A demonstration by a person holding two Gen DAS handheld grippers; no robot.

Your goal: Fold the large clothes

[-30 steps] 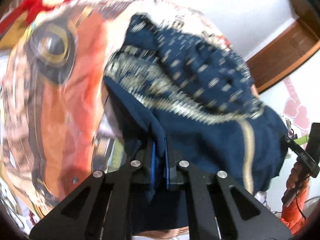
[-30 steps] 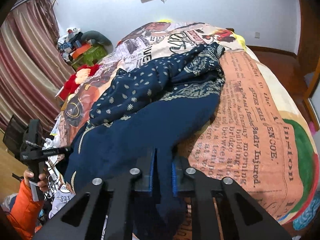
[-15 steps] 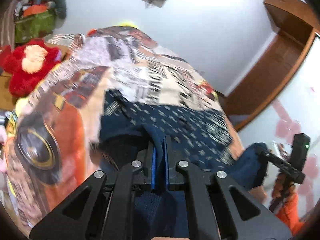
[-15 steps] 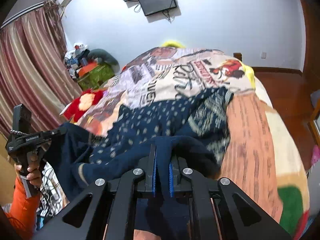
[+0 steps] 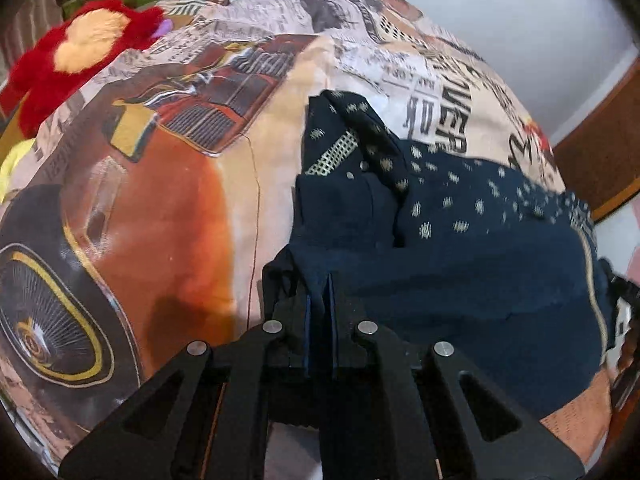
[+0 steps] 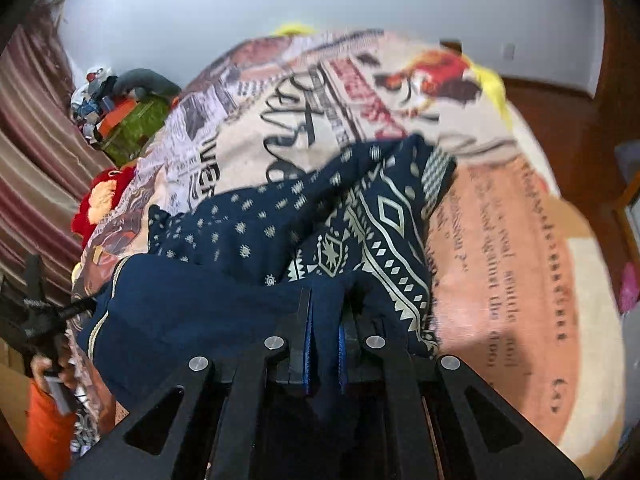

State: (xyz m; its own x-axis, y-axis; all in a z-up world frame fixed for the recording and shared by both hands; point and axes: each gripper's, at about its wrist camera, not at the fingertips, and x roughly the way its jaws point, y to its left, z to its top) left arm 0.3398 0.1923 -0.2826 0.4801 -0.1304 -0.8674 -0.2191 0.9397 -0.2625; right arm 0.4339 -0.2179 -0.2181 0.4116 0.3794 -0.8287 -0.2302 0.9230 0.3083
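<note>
While both tools point down at the bed, the left hand-held gripper (image 5: 319, 296) has its two black fingers pressed together on a fold of the navy garment (image 5: 460, 280), and the right hand-held gripper (image 6: 324, 312) is clamped in the same way on another part of the same cloth (image 6: 208, 304). Thin blue pads line the inner faces of the fingers, and the cloth comes out between them in a narrow pleat.

The garment is a soft, thin fabric. Near the grippers it is plain dark blue with a pale cord-like trim along one edge. Farther away it carries small cream motifs in rows, and in the right wrist view there is a broad band with diamonds, triangles and a checkered patch. It lies in loose wrinkled heaps across the middle of the bed, stretched between the two grips.

The bedspread (image 5: 168, 208) is smooth and printed with an orange vintage car, a spoked wheel and newspaper lettering. A fluffy red plush toy (image 5: 76, 52) lies at the far left edge of the bed. Striped curtains (image 6: 36, 152) hang in soft vertical folds.
</note>
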